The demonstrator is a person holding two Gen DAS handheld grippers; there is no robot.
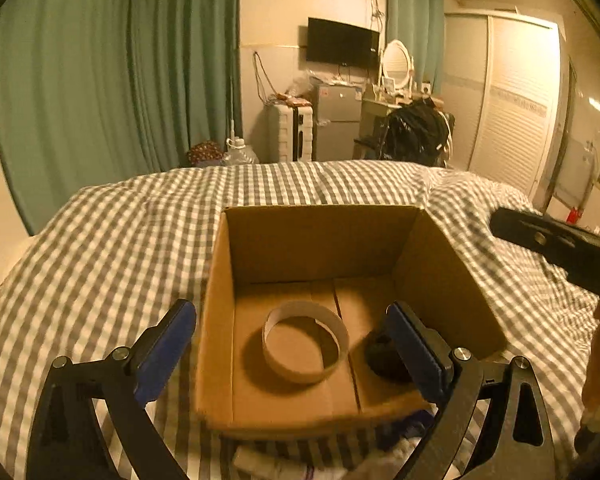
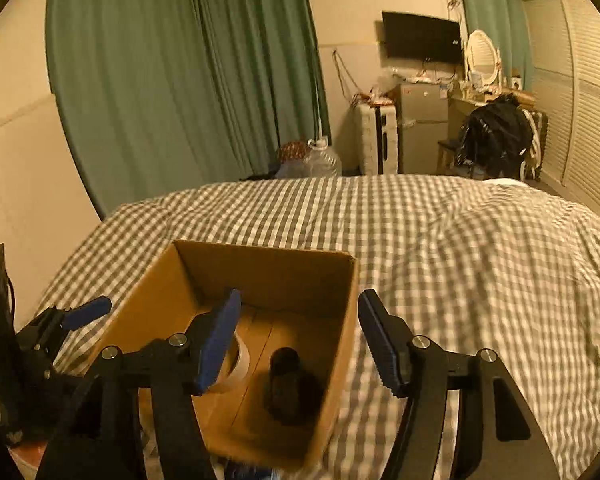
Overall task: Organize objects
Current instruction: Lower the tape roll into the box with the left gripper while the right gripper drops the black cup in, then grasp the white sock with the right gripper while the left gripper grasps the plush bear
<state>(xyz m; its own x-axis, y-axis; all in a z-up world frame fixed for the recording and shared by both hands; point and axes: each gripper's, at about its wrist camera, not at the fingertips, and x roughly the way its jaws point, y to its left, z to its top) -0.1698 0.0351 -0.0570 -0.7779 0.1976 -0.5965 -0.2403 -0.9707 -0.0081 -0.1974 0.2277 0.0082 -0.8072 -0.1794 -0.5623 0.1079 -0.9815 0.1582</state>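
Note:
An open cardboard box (image 1: 320, 240) (image 2: 268, 276) stands on a grey checked bedspread (image 1: 112, 248). On its floor lie a white tape ring (image 1: 305, 342) (image 2: 241, 358) and a dark, blurred object (image 1: 382, 358) (image 2: 289, 386). My left gripper (image 1: 292, 344) is open and hangs over the box's near edge, its left finger outside the left wall and its right finger inside. My right gripper (image 2: 300, 340) is open over the box's right wall, one finger inside and one outside. Nothing is between either pair of pads. Each gripper shows at the edge of the other's view.
Crumpled white and blue cloth (image 1: 284, 462) lies at the box's near side. Beyond the bed are green curtains (image 2: 180, 80), a water jug (image 2: 322, 160), a small fridge (image 2: 420, 128), a chair with a black bag (image 2: 496, 136) and a louvred wardrobe (image 1: 516, 100).

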